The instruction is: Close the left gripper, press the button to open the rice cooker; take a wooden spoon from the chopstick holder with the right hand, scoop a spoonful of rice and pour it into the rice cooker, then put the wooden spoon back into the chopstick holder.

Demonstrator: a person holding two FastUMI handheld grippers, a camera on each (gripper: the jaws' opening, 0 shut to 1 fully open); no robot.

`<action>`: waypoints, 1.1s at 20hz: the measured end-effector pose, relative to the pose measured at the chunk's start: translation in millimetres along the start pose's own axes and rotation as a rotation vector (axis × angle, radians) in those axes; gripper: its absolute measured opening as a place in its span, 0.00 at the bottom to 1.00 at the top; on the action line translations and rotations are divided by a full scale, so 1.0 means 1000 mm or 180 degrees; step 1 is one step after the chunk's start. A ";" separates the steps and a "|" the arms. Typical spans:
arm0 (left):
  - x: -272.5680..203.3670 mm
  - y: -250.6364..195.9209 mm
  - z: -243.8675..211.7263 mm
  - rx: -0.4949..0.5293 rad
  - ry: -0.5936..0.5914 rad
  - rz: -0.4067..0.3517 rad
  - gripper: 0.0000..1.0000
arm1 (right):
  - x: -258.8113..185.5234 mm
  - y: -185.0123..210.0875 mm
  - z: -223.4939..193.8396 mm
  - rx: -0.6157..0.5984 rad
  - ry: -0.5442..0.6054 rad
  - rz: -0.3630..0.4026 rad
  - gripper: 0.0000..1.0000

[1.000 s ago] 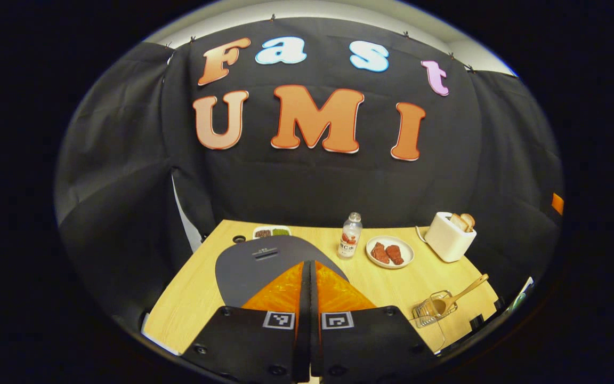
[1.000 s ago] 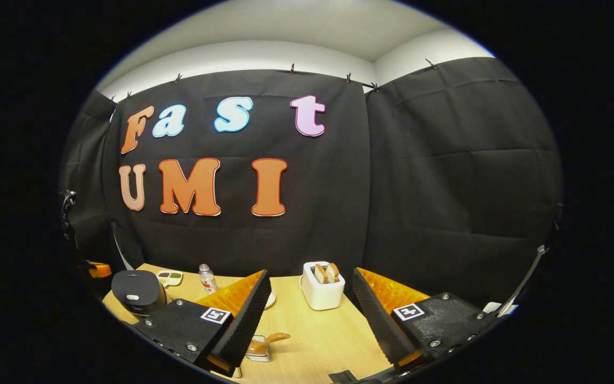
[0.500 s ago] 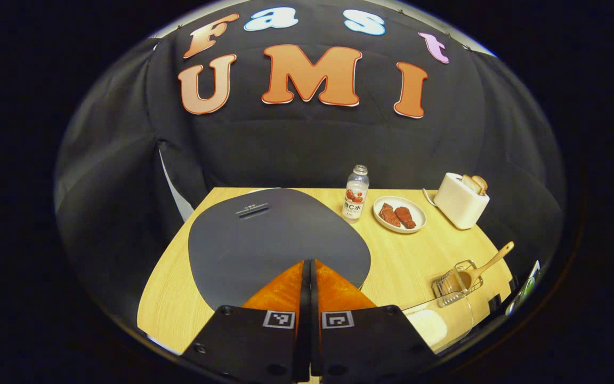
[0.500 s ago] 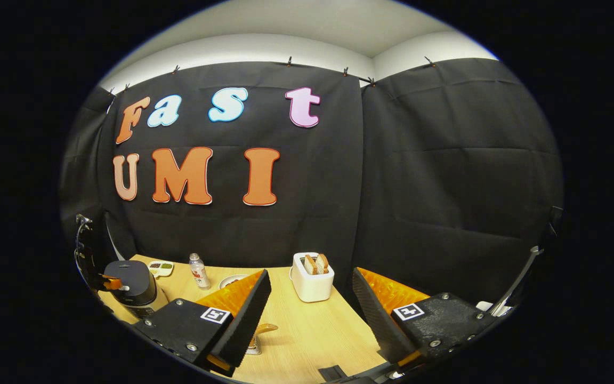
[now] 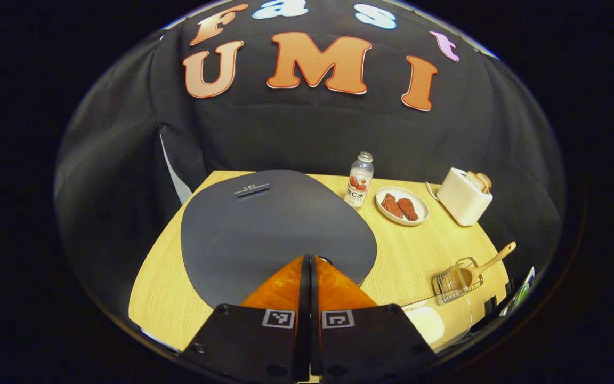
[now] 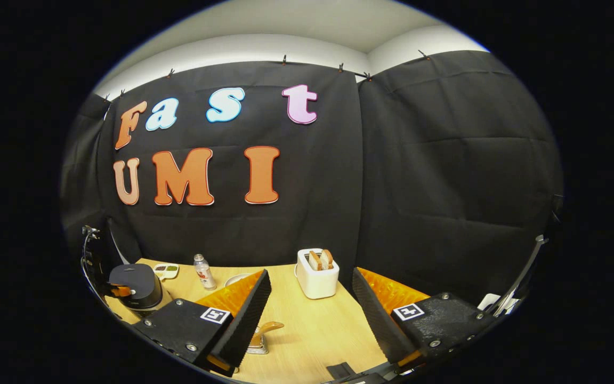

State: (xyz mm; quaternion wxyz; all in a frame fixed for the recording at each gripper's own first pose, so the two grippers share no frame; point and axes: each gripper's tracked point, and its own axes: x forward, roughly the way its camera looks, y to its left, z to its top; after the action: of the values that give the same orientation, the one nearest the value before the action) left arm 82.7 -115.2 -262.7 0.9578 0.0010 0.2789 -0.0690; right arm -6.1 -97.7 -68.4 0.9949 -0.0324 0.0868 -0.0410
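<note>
Lower now, left gripper (image 5: pixel 307 261) fingers clenched over rice cooker (image 5: pixel 277 224); right gripper (image 6: pixel 307 298) released near toaster (image 6: pixel 317 273).

Both the left gripper (image 5: pixel 309 266) and the right gripper (image 6: pixel 307 320) have flat black bodies with round screws, each jaw bearing a small square black-and-white marker and ribbed faces.

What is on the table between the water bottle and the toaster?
A white plate holding two reddish-brown pieces of food sits between the bottle and the toaster, on the wooden table. The left gripper view shows it plainly.
</note>
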 end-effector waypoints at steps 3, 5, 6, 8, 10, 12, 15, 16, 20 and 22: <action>-0.008 0.002 0.006 -0.0029 0.0007 0.0023 0.05 | -0.002 0.004 0.006 0.0019 -0.0078 0.0048 0.96; -0.023 0.003 0.026 -0.0075 -0.0148 0.0018 0.05 | -0.001 0.005 0.011 0.0063 -0.0117 0.0057 0.96; -0.033 0.006 0.042 -0.0073 -0.0250 0.0036 0.05 | -0.001 0.005 0.011 0.0092 -0.0127 0.0069 0.95; -0.058 0.015 0.082 -0.0057 -0.0520 0.0115 0.05 | -0.001 0.004 0.012 0.0143 -0.0147 0.0070 1.00; -0.085 0.025 0.118 -0.0085 -0.0779 0.0177 0.05 | 0.000 0.002 0.013 0.0184 -0.0173 0.0065 0.95; -0.114 0.026 0.135 -0.0187 -0.0934 0.0149 0.05 | 0.002 0.003 0.013 0.0229 -0.0191 0.0074 0.95; -0.150 0.034 0.161 -0.0146 -0.1258 0.0270 0.05 | 0.007 0.005 0.005 0.0318 -0.0189 0.0089 0.95; -0.158 0.038 0.166 -0.0099 -0.1307 0.0338 0.05 | 0.008 0.009 0.004 0.0341 -0.0224 0.0132 0.95; -0.186 0.052 0.174 -0.0159 -0.1414 0.0518 0.05 | 0.019 0.030 -0.014 0.0457 -0.0213 0.0322 0.95; -0.195 0.064 0.177 -0.0165 -0.1479 0.0640 0.07 | 0.031 0.037 -0.035 0.0580 -0.0086 0.0375 0.95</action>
State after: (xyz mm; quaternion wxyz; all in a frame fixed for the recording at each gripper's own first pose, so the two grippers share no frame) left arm 22.9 -33.0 -11.7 0.9980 -0.0118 0.0515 0.0354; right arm 20.9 -65.5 -110.3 0.9954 0.0628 0.0710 0.0103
